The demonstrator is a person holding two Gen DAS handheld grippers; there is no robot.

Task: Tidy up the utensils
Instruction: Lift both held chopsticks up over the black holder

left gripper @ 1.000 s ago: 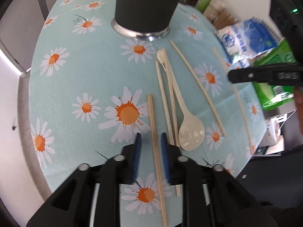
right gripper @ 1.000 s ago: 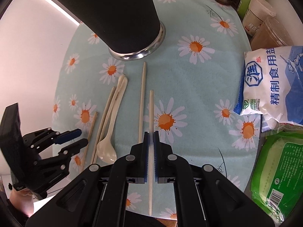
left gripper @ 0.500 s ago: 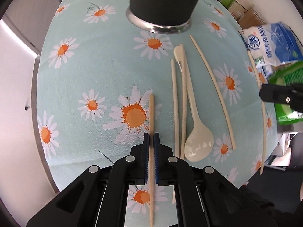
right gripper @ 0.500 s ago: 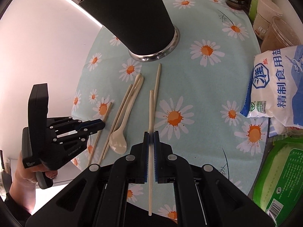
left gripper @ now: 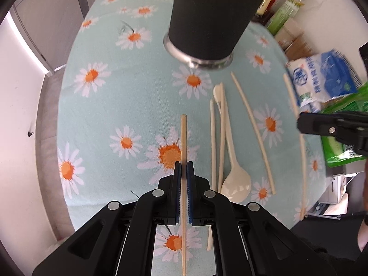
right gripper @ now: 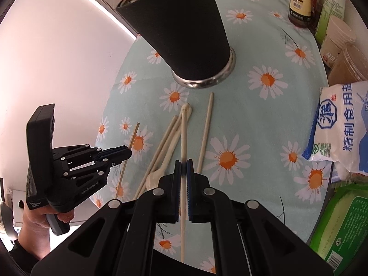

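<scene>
Your left gripper [left gripper: 183, 169] is clamped on the wooden chopstick [left gripper: 183, 138] and your right gripper [right gripper: 183, 168] on a cream chopstick [right gripper: 183, 135], both short of the black holder [right gripper: 181, 30]. Between grippers and holder, the spoon [left gripper: 232, 172] and other chopsticks lie on the daisy tablecloth [left gripper: 103, 105]. Tip each stick upright before dropping it in, one hand at a time, so they don't clash at the rim.

Tall black holder [left gripper: 214, 16] stood ahead of both fingertips, bare daisy cloth [left gripper: 115, 105] lay left of left fingers, salt bag [right gripper: 342, 124] and jars [right gripper: 338, 36] crowded right of right fingers
</scene>
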